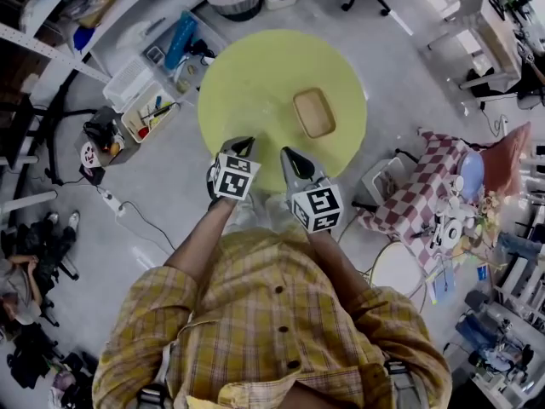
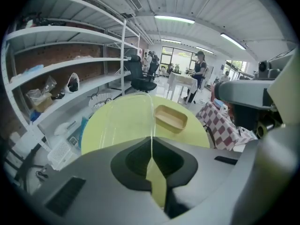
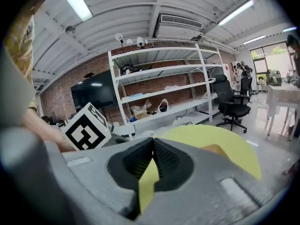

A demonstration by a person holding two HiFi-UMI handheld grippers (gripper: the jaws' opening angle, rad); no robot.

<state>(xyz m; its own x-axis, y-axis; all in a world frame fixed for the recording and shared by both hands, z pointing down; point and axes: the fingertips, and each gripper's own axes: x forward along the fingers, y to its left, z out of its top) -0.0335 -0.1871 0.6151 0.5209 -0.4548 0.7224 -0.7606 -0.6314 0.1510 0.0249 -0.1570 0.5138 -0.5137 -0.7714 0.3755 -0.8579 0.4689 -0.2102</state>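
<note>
Hovering side by side over the near edge of the round yellow table (image 1: 255,71), the left gripper (image 1: 242,146) and the right gripper (image 1: 289,157) were held close in front of the person's plaid shirt (image 1: 272,313). From the head view alone you could not tell what they had. The left gripper view gave it away: its jaws were pressed together on the edge of a clear plastic sheet (image 2: 129,114), which ran as a thin line straight up from the seam and curved away left over the tabletop. The right gripper view showed its own jaws closed too, pad against pad, with nothing I could make out between them. That view also caught the left gripper's marker cube (image 3: 87,130) just beside it, wall shelves and a black office chair (image 3: 234,102), all out of the other gripper's sight. On to the containers: a tan tray (image 1: 314,112) sat on the far right part of the table, well apart from both grippers, open side up with its bare floor showing. Down on the floor to the left of the table, a white bin (image 1: 150,114) held what looked like coloured pens or small tools. A round basket (image 1: 234,0) beyond the table held pale cloth.
</note>
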